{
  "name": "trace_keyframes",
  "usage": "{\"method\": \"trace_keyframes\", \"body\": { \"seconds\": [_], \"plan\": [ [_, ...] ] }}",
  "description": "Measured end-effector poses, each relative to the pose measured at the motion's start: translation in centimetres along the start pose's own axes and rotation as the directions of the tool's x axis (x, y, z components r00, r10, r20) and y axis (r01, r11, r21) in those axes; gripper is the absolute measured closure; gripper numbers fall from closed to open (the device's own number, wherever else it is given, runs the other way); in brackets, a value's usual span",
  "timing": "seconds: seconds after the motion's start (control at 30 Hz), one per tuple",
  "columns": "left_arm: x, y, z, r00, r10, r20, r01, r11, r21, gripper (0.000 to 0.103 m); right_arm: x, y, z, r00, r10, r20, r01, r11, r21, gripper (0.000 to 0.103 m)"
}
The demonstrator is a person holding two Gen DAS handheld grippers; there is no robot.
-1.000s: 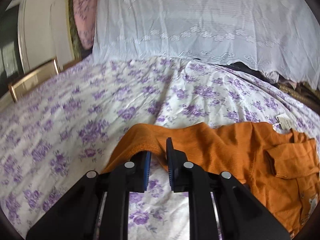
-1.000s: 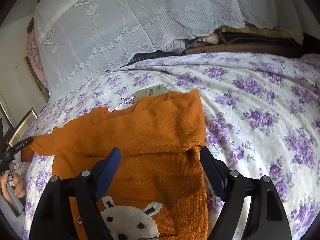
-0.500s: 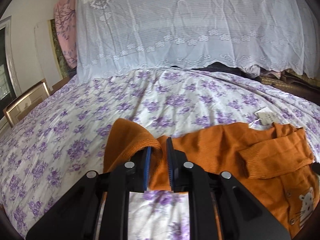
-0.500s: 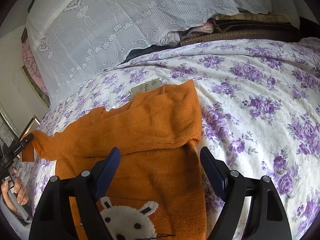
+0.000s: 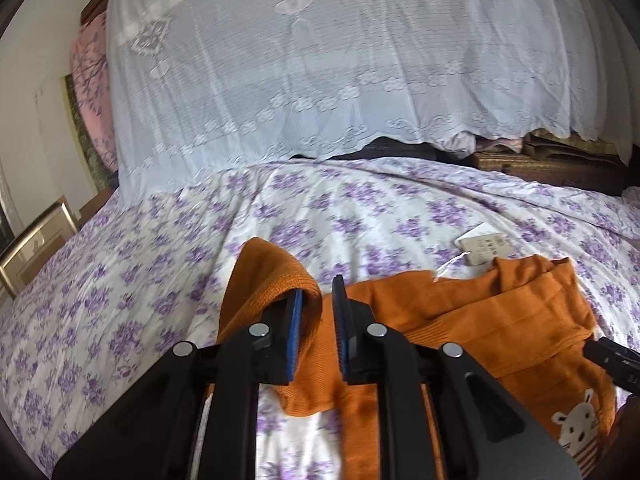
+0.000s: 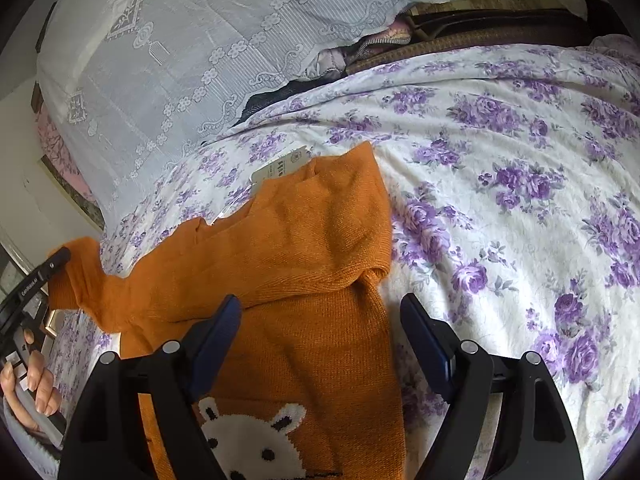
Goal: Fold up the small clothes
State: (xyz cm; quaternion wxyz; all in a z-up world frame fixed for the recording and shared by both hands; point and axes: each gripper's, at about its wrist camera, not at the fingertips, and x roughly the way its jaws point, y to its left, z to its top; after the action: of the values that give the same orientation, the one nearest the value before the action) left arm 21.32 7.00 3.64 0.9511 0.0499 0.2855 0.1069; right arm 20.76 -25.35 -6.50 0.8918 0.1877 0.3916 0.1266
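An orange knit sweater (image 6: 312,240) with a white bunny face (image 6: 252,432) lies on the floral bed sheet (image 6: 520,200), a paper tag (image 5: 482,246) at its collar. My left gripper (image 5: 318,292) is shut on the cuff of one sleeve (image 5: 264,276), which is lifted off the bed and drapes over its left finger. In the right wrist view that gripper (image 6: 48,270) shows at the far left with the sleeve (image 6: 84,276) stretched from it. My right gripper (image 6: 320,300) stands open just above the sweater's body, near its folded right sleeve, holding nothing.
A white lace cover (image 5: 320,80) hangs over stacked things at the bed's far side, with woven boxes (image 5: 540,160) under its right end. A gold picture frame (image 5: 36,240) leans at the left. A person's hand (image 6: 36,388) grips the left tool.
My left gripper has lifted the sleeve cuff and carried it rightward towards the sweater's body. The right gripper has stayed almost still, rolling slightly.
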Motion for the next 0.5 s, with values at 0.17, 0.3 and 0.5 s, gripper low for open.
{"method": "trace_keyframes", "body": {
  "seconds": [0.17, 0.3, 0.5],
  "plan": [
    [-0.5, -3.3, 0.7, 0.999, -0.035, 0.015, 0.034, 0.998, 0.046, 0.089, 0.1, -0.2, 0.1, 1.0, 0.003, 0.0, -0.003, 1.0, 0.01, 0.021],
    [-0.5, -6.5, 1.1, 0.997, -0.081, 0.016, 0.079, 0.994, 0.074, 0.089, 0.1, -0.6, 0.1, 1.0, 0.012, -0.003, -0.012, 0.999, 0.03, 0.021],
    [-0.5, -11.6, 0.8, 0.992, -0.119, 0.038, 0.111, 0.981, 0.159, 0.089, 0.3, -0.9, 0.2, 1.0, 0.018, -0.007, -0.018, 0.999, 0.047, 0.021]
  ]
}}
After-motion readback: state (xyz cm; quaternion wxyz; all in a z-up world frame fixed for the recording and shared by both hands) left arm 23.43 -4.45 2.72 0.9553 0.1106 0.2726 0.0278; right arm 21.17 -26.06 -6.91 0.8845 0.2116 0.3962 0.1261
